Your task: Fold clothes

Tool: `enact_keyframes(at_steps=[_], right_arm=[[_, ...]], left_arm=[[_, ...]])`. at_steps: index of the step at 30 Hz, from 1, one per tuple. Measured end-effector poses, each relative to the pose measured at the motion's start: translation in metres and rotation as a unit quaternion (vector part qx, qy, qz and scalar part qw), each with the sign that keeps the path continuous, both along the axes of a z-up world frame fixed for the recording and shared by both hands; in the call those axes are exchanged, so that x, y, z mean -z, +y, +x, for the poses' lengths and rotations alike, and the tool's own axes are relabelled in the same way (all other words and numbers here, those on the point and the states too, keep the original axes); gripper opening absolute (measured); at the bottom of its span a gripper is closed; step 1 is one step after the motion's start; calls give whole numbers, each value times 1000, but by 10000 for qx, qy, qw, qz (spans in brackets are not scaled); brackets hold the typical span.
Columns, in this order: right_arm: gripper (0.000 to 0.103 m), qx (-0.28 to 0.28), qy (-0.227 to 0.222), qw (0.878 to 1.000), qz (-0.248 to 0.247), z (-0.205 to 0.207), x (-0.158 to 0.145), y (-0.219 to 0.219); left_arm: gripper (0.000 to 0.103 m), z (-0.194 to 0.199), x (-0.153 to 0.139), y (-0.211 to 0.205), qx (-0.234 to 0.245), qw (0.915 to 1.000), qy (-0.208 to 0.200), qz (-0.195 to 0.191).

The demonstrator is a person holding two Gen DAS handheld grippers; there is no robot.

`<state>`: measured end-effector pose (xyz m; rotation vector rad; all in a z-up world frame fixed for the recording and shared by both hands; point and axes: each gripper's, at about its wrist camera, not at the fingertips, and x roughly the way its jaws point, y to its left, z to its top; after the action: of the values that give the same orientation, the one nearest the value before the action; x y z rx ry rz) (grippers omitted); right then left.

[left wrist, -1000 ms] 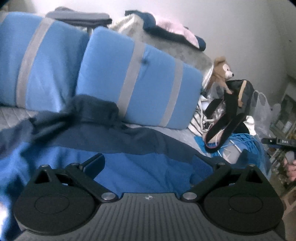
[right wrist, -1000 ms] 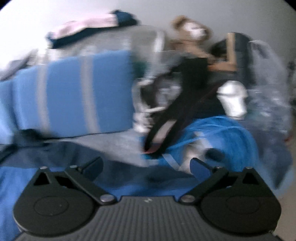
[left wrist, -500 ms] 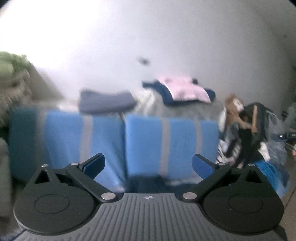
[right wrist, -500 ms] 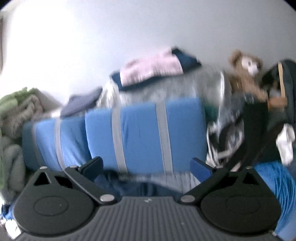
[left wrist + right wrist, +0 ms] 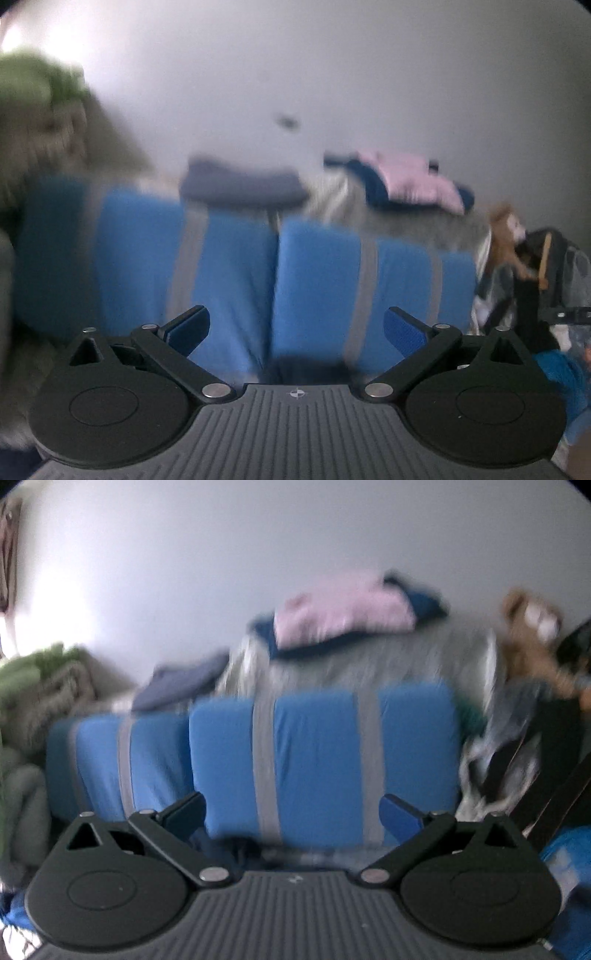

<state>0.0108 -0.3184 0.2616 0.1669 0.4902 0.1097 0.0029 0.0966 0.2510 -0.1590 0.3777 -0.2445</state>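
Observation:
Both views are blurred and tilted up toward the wall. My left gripper (image 5: 296,326) is open, its blue pads wide apart with nothing between them. My right gripper (image 5: 291,812) is open and empty too. Only a dark sliver of the navy and blue garment (image 5: 306,369) shows just above the left gripper's body; a dark strip of the garment (image 5: 236,845) shows in the right wrist view. Folded clothes lie on top behind the cushions: a grey piece (image 5: 240,184) and a pink piece on a navy one (image 5: 413,181); the pink piece (image 5: 343,613) shows in the right view too.
Two blue cushions with grey stripes (image 5: 369,288) (image 5: 321,760) stand upright ahead. A brown teddy bear (image 5: 532,635) and a black bag with straps (image 5: 532,280) sit at the right. Green and grey bedding (image 5: 29,686) is piled at the left.
Both grippers have lifted and tipped up from the navy and blue garment; a second ago it filled the lower views, now the cushions and wall do. Both stay open.

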Motion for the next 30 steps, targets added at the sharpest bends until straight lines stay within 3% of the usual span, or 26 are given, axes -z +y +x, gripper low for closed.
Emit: enact_keyframes(at_steps=[6, 8, 13, 18, 22, 26, 30], right_arm=[[103, 71, 792, 9956, 498, 44, 113, 37], [103, 16, 944, 9943, 504, 57, 141, 48], [103, -206, 1228, 9913, 421, 91, 188, 71], [103, -255, 1333, 9895, 489, 127, 216, 87], [103, -340, 1384, 9889, 417, 158, 233, 101], [103, -660, 1326, 9889, -110, 190, 242, 117], [103, -1026, 1173, 9849, -752, 219, 252, 120]], left_arm=[[103, 33, 107, -34, 631, 9939, 622, -660], [103, 41, 140, -45, 792, 9892, 852, -889], [103, 53, 189, -63, 838, 9859, 1037, -1015], [103, 60, 187, -68, 826, 9898, 1025, -553], [103, 70, 193, -68, 755, 9874, 1275, -562], [103, 76, 206, -65, 757, 9802, 1689, -700], [103, 75, 205, -64, 744, 9805, 1691, -675]])
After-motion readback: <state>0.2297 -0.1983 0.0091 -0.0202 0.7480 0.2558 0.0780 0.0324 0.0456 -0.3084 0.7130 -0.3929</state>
